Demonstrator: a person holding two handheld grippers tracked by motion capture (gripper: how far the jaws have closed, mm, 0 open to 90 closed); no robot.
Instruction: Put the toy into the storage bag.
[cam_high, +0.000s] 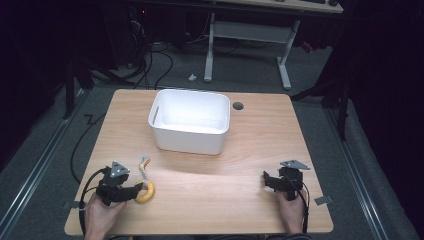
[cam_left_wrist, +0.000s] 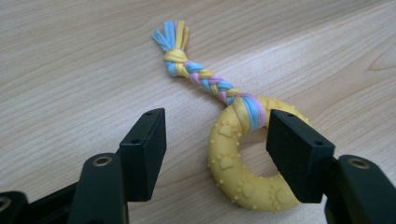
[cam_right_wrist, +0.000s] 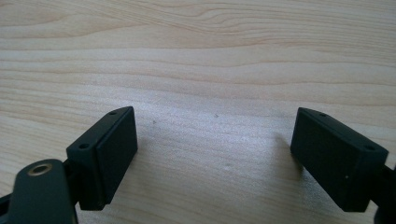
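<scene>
1. Your left tongs stand spread, low over the table, near its front left corner.
2. Between their jaws lies part of the yellow ring toy. The right jaw sits in the ring's hole, against or just beside the near rim where the braid is tied; whether it touches I cannot tell. The left jaw stands apart from the ring, with bare wood between.
3. The ring lies flat on the table, not lifted. In the high view you see the ring toy just at the tip of your left tongs.
4. The braided rope runs from the ring away from your tongs, ending in a knot and a frayed tuft.
5. Your right tongs are spread wide over bare wood, holding nothing. In the high view your right tongs rest near the front right corner, well apart from the toy.
6. The white bin stands farther back, around the table's middle.
</scene>
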